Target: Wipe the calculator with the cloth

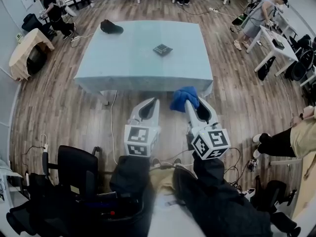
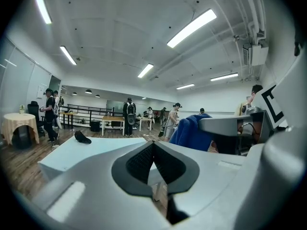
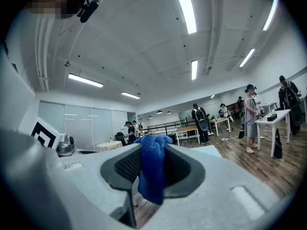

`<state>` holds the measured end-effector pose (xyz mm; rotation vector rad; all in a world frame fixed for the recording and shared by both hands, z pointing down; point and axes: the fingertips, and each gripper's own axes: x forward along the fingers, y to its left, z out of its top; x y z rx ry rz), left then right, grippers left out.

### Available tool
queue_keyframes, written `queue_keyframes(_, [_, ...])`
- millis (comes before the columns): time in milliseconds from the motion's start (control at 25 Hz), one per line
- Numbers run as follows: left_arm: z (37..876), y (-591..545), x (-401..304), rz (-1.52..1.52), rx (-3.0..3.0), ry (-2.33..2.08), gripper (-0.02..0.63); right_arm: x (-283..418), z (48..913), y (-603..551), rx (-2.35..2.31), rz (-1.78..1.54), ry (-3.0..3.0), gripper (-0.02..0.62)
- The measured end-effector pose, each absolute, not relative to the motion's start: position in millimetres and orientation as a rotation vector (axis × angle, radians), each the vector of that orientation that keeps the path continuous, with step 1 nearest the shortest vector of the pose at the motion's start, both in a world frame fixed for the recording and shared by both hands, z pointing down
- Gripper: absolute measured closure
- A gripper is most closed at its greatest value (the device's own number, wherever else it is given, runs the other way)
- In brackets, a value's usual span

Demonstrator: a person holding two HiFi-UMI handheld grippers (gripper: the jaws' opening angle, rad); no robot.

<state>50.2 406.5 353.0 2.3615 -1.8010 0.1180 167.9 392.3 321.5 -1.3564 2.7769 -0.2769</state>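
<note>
Pale-blue table (image 1: 123, 58) in a busy workshop: calculator (image 1: 162, 49), keys unreadable, lies near its middle; off its near edge, right gripper (image 1: 191, 103) clamps blue cloth (image 1: 182, 96), left gripper (image 1: 156, 101) pinched together on nothing.

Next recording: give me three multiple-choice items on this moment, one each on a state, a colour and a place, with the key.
1. The right gripper is:
A open
B shut on the cloth
C shut on the calculator

2. The cloth is:
A red
B blue
C white

3. The calculator lies:
A on the table
B under the cloth
C in the right gripper

Key:
1 B, the cloth is pinched between its jaws.
2 B, it shows blue in the head view and the right gripper view.
3 A, it sits on the tabletop, away from the cloth.
</note>
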Motion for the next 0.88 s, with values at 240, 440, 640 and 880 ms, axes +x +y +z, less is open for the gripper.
queue_keyframes(240, [361.2,411.6,43.7,0.103,2.347,-1.774,0.603,163.3,329.7,393.4,-1.364,-0.324,2.759,0.476])
queue_keyframes(440, [371.1,416.7,29.6,0.087,2.31,-1.784,0.603,154.1,337.8,394.8,-1.359,-0.336,2.771,0.474])
queue_keyframes(640, [376.2,408.0,19.4,0.085,2.278,-1.79,0.603,144.0,341.9,386.3,-1.346,-0.351,2.798,0.472])
queue_keyframes(880, [384.1,384.0,7.5,0.105,2.244,-1.816,0.603,133.7,347.6,352.3,-1.318,-0.368,2.811,0.472])
